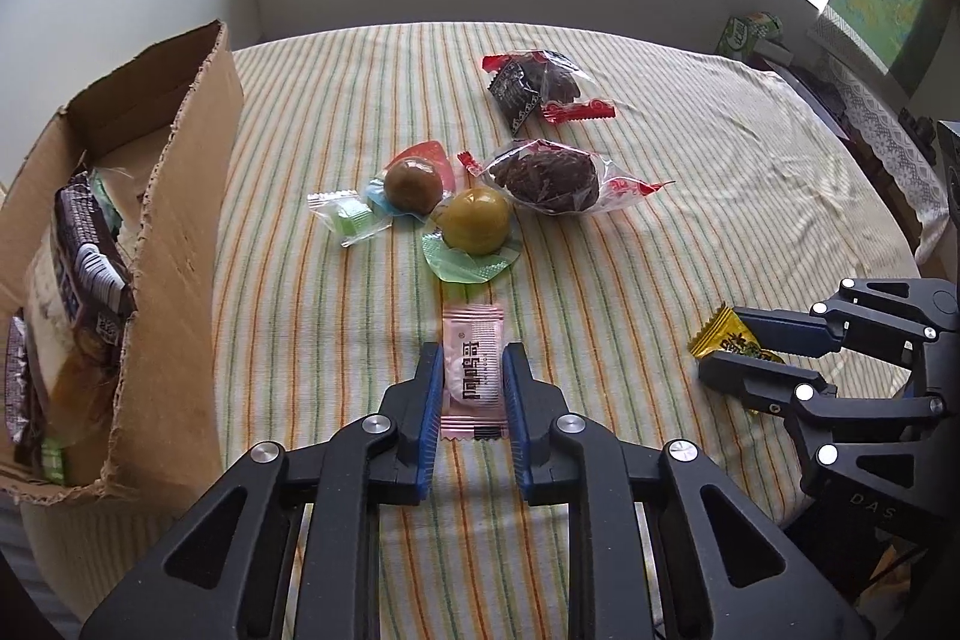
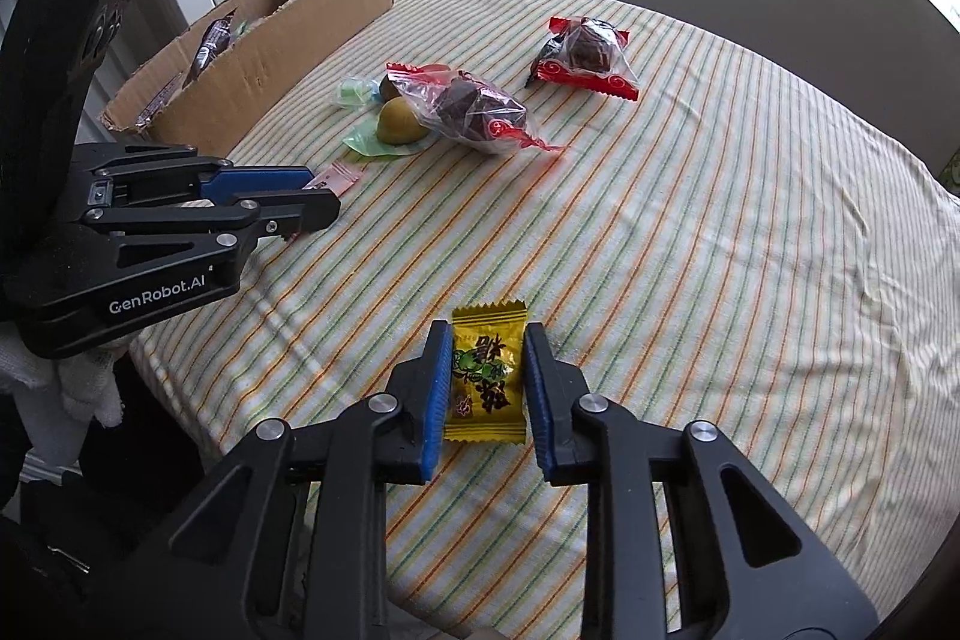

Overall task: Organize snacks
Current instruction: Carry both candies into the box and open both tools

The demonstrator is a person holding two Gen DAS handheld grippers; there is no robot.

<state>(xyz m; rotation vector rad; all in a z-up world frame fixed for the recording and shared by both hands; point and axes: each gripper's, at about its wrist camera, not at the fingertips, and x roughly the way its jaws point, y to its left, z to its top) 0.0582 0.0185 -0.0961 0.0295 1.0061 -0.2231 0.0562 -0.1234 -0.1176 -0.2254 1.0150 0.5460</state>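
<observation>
Left wrist cam sat close over striped tablecloth (image 1: pixel 690 220), looked steeply down past its fingers. Right cam same, angled toward cardboard box (image 2: pixel 270 58). Both shared the central snack cluster (image 1: pixel 474 196), box, each other's gripper.

My left gripper (image 1: pixel 473 358) points steeply down, fingers forward and a bit apart, w/ the blue pads (image 1: pixel 433 400) facing each other and pressing on both long sides of what sits between them. Jaws are closed as far as they go. My right gripper (image 2: pixel 487 340) has the same pose, also tilted down, its pads (image 2: pixel 441 388) closed on both sides of its load. From the left cam the right gripper is low at the right side, fingers pointing left. A white glove (image 2: pixel 84 388) shows under the left gripper body.
</observation>
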